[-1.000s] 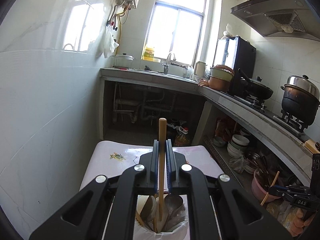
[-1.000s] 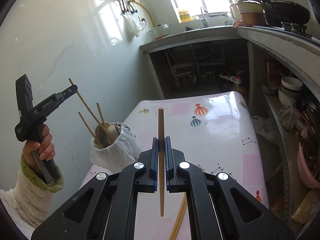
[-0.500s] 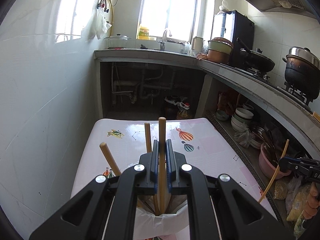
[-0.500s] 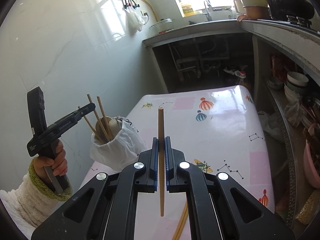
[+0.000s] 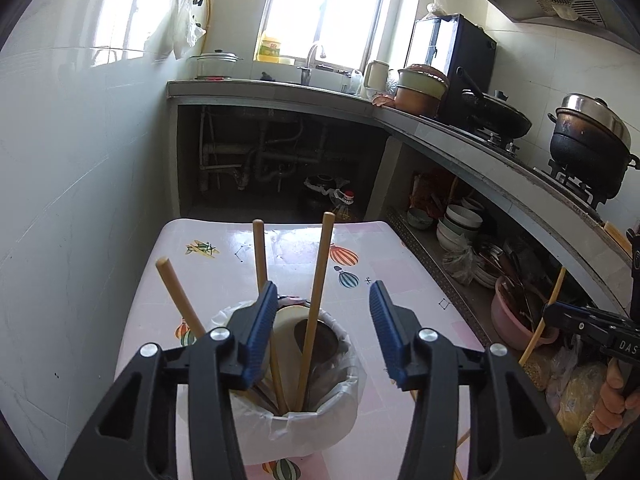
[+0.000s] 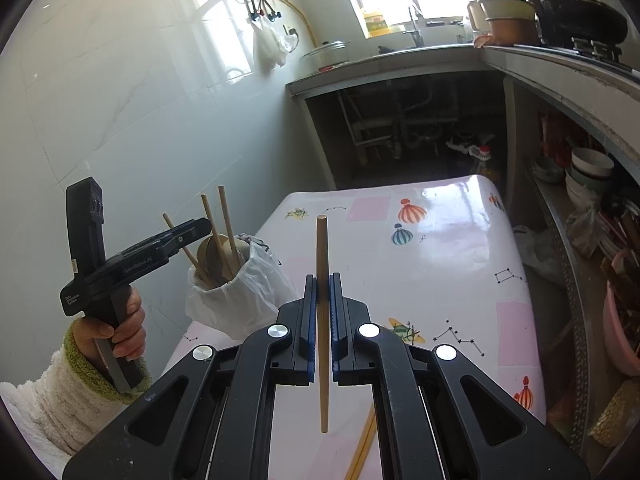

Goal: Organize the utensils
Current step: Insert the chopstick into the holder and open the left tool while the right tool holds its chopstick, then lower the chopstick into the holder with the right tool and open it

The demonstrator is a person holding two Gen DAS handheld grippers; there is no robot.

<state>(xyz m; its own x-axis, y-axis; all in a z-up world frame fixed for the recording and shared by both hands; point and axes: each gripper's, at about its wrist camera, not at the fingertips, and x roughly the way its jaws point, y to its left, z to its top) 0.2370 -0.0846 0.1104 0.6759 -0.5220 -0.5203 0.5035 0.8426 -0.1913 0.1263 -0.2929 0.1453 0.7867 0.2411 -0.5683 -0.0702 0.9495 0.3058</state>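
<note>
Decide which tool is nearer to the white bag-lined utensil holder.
Left. The left tool hangs open directly above the white bag-lined utensil holder; the right tool is off to the holder's side, gripping a wooden chopstick.

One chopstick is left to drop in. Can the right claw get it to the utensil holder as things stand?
Probably yes. The right claw holds its chopstick upright, with bare tabletop between it and the utensil holder. Only the open left claw above the rim may crowd it.

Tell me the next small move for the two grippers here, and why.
Probably lift the open left gripper clear, since its wooden chopstick already stands in the white bag-lined utensil cup. That leaves room for the right gripper, clamping another wooden chopstick, to reach it.
</note>
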